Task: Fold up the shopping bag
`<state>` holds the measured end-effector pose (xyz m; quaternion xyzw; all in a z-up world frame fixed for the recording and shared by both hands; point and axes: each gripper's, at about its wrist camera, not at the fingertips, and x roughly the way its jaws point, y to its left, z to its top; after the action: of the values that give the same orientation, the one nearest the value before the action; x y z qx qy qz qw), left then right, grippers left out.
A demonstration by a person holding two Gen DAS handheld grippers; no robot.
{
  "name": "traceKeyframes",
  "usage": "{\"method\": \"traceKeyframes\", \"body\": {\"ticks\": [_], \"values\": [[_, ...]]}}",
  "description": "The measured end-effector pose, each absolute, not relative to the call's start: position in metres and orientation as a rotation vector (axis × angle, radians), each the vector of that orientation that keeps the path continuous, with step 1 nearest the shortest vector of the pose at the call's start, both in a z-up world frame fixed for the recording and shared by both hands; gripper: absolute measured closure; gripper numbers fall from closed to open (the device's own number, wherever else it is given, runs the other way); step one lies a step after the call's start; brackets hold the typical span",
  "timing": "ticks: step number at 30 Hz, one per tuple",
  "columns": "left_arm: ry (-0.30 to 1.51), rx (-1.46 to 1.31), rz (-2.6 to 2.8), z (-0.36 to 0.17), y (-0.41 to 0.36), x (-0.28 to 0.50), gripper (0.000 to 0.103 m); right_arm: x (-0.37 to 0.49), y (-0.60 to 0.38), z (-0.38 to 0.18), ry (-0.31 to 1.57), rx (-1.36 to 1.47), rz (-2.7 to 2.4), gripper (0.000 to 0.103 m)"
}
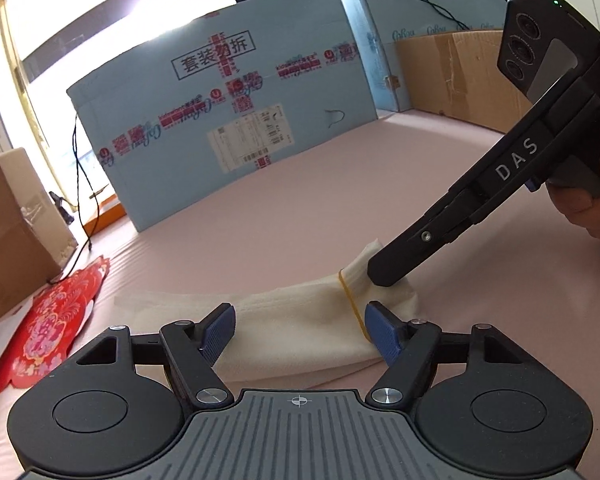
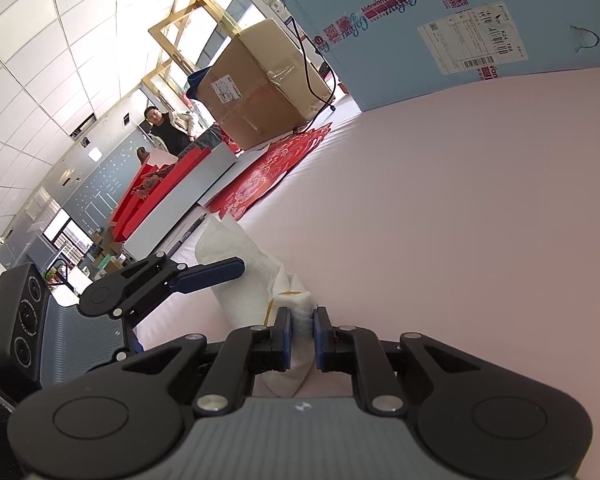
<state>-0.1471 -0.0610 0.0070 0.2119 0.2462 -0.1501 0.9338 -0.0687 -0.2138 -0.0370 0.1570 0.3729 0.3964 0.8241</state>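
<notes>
The cream shopping bag lies folded into a long strip on the pink table, with a yellow rubber band round its right end. My left gripper is open, its blue pads either side of the strip's middle. My right gripper comes in from the upper right and pinches the bag's banded end. In the right wrist view the right gripper is shut on that end of the bag, and the band shows just beyond the pads. The left gripper's finger reaches in from the left.
A large blue carton stands across the back of the table, a brown carton to its right. Red paper-cut sheets and a brown box lie at the left edge. A person stands far off.
</notes>
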Motion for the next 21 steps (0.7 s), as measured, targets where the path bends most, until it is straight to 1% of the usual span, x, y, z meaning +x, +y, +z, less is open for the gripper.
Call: {"method": "traceKeyframes", "body": {"ticks": [1,2,3,4,5,6,9,12,17,21], "values": [[0.500,0.437,-0.303,0.007,-0.062,-0.148,0.029,-0.068,-0.213,-0.037,0.798,0.332,0.844,0.079],[0.498,0.442,-0.302,0.006,-0.063,-0.148,0.029,-0.069,-0.211,-0.037,0.793,0.323,0.844,0.072],[0.497,0.445,-0.301,0.006,-0.062,-0.148,0.029,-0.071,-0.210,-0.036,0.782,0.309,0.843,0.073],[0.496,0.450,-0.297,0.006,-0.063,-0.148,0.029,-0.074,-0.208,-0.036,0.771,0.296,0.843,0.074],[0.493,0.458,-0.292,0.006,-0.063,-0.148,0.029,-0.076,-0.207,-0.035,0.759,0.282,0.842,0.082],[0.484,0.480,-0.273,0.006,-0.063,-0.148,0.029,-0.078,-0.205,-0.034,0.748,0.269,0.842,0.086],[0.477,0.499,-0.223,0.007,-0.058,-0.142,0.026,-0.086,-0.201,-0.032,0.714,0.229,0.839,0.092],[0.465,0.502,-0.203,0.008,-0.053,-0.131,0.026,-0.093,-0.196,-0.031,0.680,0.189,0.837,0.093],[0.486,0.233,-0.317,0.026,-0.018,-0.092,0.027,-0.120,-0.175,-0.024,0.564,-0.040,0.850,0.094],[0.521,0.183,-0.402,0.027,-0.014,-0.061,0.027,-0.132,-0.165,-0.024,0.531,-0.157,0.856,0.094]]}}
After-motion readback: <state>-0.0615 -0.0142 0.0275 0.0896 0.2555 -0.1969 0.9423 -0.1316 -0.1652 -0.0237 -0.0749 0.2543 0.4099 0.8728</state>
